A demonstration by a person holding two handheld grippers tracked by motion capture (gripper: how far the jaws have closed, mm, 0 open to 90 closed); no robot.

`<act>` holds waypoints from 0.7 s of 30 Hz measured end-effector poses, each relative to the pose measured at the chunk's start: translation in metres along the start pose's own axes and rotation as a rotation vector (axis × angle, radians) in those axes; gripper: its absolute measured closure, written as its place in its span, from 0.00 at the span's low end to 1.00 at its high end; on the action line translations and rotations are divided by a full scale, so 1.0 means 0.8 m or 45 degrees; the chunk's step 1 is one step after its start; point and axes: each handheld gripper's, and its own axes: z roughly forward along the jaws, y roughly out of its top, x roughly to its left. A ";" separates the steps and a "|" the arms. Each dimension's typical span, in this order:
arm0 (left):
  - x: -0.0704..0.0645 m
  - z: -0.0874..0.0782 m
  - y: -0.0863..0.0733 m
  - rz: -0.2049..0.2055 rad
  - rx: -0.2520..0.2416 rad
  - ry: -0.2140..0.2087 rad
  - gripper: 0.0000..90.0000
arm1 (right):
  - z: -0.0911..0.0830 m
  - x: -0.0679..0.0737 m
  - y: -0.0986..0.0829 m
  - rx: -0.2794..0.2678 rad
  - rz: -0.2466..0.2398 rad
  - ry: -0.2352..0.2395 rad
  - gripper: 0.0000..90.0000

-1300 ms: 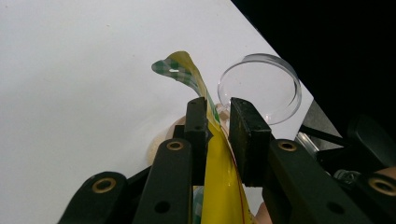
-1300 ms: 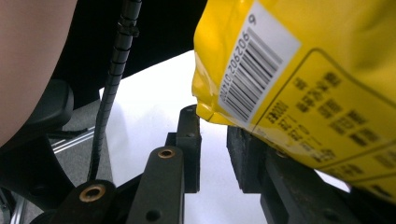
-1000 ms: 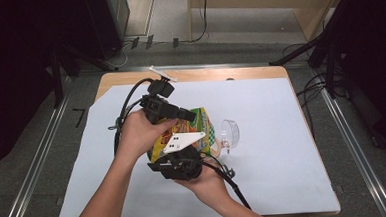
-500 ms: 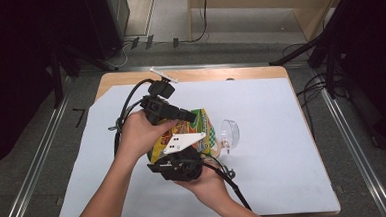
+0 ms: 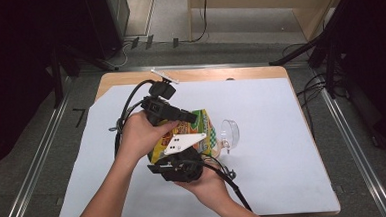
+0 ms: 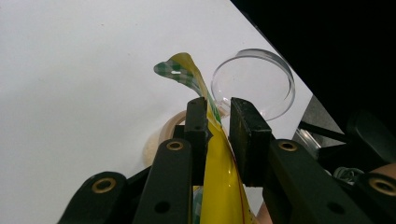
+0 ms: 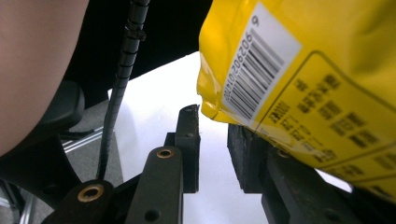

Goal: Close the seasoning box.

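In the left gripper view, the left gripper (image 6: 218,133) has its jaws drawn close on the top seam of the yellow bag (image 6: 219,186), with the film pinched against one jaw and a narrow gap at the other. In the right gripper view, the right gripper (image 7: 212,149) stands with its jaws apart and nothing between them; the bag's lower corner (image 7: 212,109) hangs just above the gap and rests against one jaw's outer face. Whether that corner touches the pad cannot be told for certain, as the bag covers that side.

The bag (image 5: 200,133) is held off the sheet (image 5: 282,134), just beside the clear bowl (image 5: 229,134), on the side nearer the person.

Risks, as judged from this position:
- The left grip covers a thin strip of slick film. A pull by the other gripper could draw the seam out, and the bag would drop by the bowl.
- If the right jaws close now, they may miss the corner and nip air, or catch one ply only.
- The bowl is light and lies tilted on its side close to the bag; a swing of the bag could knock it away.

View differences: the high view shows both hands, the left gripper (image 5: 168,110) above the bag and the right gripper (image 5: 181,164) below it. The left gripper view shows a beige ring (image 6: 168,133) on the sheet beyond the bag, between the bag and the bowl (image 6: 254,84). The right gripper view shows the bag's barcode (image 7: 259,74).
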 end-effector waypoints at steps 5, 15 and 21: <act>0.000 0.000 -0.001 0.003 0.002 0.001 0.86 | 0.000 0.000 -0.001 0.003 -0.003 0.002 0.84; -0.002 0.000 -0.002 0.004 0.005 0.003 0.86 | 0.001 0.002 -0.003 0.002 -0.006 -0.002 0.84; -0.001 -0.002 -0.002 0.004 -0.005 -0.009 0.86 | 0.000 0.002 -0.001 -0.003 -0.008 0.005 0.83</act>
